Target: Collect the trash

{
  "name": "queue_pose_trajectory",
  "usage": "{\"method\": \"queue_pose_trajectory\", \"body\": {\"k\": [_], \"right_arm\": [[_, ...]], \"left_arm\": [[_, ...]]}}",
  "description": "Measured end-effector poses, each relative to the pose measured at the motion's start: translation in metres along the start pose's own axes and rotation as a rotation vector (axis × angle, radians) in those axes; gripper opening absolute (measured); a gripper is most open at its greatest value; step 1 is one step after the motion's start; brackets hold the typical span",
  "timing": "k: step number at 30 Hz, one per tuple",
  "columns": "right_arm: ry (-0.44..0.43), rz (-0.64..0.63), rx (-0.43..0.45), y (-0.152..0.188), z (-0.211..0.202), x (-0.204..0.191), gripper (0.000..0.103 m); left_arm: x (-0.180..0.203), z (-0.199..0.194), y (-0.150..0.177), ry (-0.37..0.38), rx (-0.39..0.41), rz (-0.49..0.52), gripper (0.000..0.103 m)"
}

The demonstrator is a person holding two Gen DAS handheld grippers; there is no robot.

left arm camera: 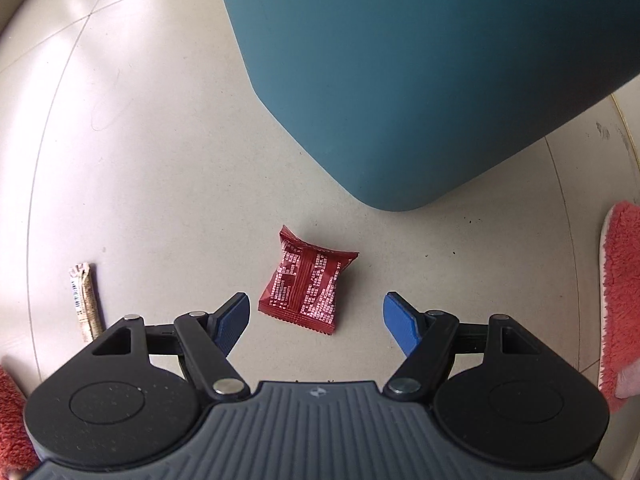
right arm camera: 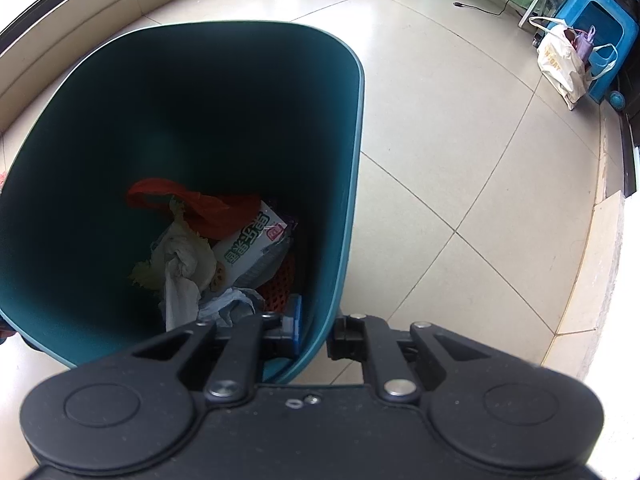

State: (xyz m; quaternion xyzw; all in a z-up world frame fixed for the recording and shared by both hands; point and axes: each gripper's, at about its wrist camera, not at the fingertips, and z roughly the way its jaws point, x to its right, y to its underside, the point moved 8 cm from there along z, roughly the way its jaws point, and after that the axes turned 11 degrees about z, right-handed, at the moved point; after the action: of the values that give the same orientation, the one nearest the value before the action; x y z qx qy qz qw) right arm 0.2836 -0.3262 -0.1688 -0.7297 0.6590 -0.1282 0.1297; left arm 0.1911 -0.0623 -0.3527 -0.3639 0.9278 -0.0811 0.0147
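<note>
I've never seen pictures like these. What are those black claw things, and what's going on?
Each picture comes from a camera on a grabber that a person holds, one per hand. The left gripper is open and points down at the floor, where a red packet lies just ahead of its blue pads, with a striped wrapper off to the side. It holds nothing. The right gripper pinches the rim of the teal bin, one finger inside and one outside. Trash already lies in the bin.
</note>
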Motion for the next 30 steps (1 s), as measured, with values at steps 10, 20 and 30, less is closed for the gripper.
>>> {"method": "queue_pose_trajectory", "body": {"k": [10, 20, 30], "right_arm": [[0.003, -0.008, -0.001, 0.000, 0.001, -0.002, 0.012], [0.015, -0.013, 0.001, 0.001, 0.003, -0.004, 0.012], [0.012, -0.003, 0.000, 0.002, 0.006, -0.002, 0.011]], "left_arm": [[-0.012, 0.039, 0.003, 0.017, -0.020, -0.018, 0.073], [-0.026, 0.037, 0.013, -0.043, -0.033, -0.050, 0.051], [-0.059, -0.031, 0.014, -0.093, 0.006, -0.203, 0.050]]}}
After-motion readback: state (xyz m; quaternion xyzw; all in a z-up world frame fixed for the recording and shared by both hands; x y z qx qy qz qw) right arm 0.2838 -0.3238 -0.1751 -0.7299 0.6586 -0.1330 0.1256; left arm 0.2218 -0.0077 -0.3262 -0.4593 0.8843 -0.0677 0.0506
